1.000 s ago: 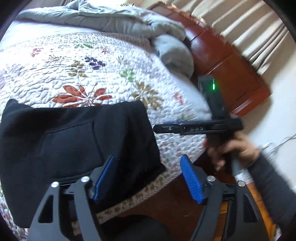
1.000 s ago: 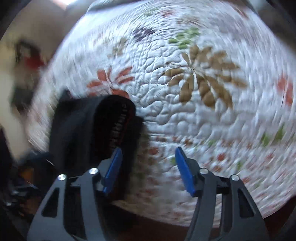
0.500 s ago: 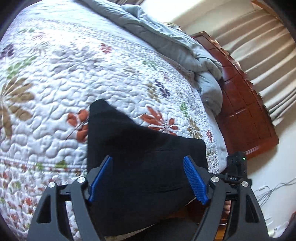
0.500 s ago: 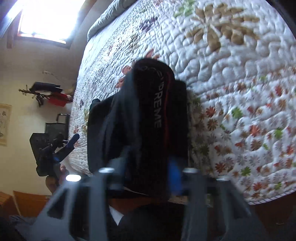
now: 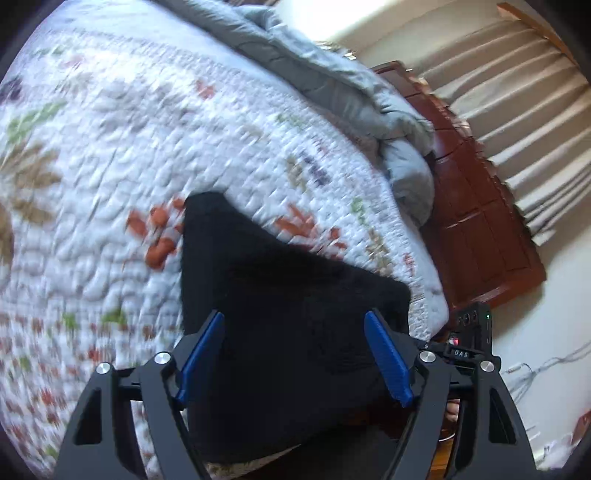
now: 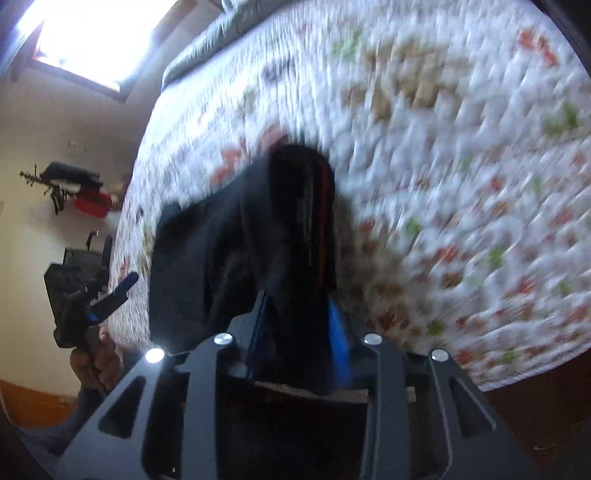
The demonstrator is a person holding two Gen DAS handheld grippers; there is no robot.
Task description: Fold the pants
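The black pants (image 5: pixel 280 302) lie folded near the front edge of the bed's floral quilt (image 5: pixel 110 155). My left gripper (image 5: pixel 295 354) is open, its blue fingers spread on either side of the near part of the pants, not clamping them. In the right wrist view my right gripper (image 6: pixel 299 325) is shut on the waistband end of the pants (image 6: pixel 295 221), which shows a red stripe. The left gripper (image 6: pixel 110 295) shows there at the left, held by a hand.
A grey duvet (image 5: pixel 332 85) is bunched at the far side of the bed. A dark wooden headboard (image 5: pixel 480 221) and pleated curtains (image 5: pixel 517 92) stand to the right. A bright window (image 6: pixel 92 33) and a wall rack with clothes (image 6: pixel 74 184) are at the left.
My right gripper went from open beside the pants to shut on their waistband end. My left gripper swung from the bed's edge over the pants and stayed open.
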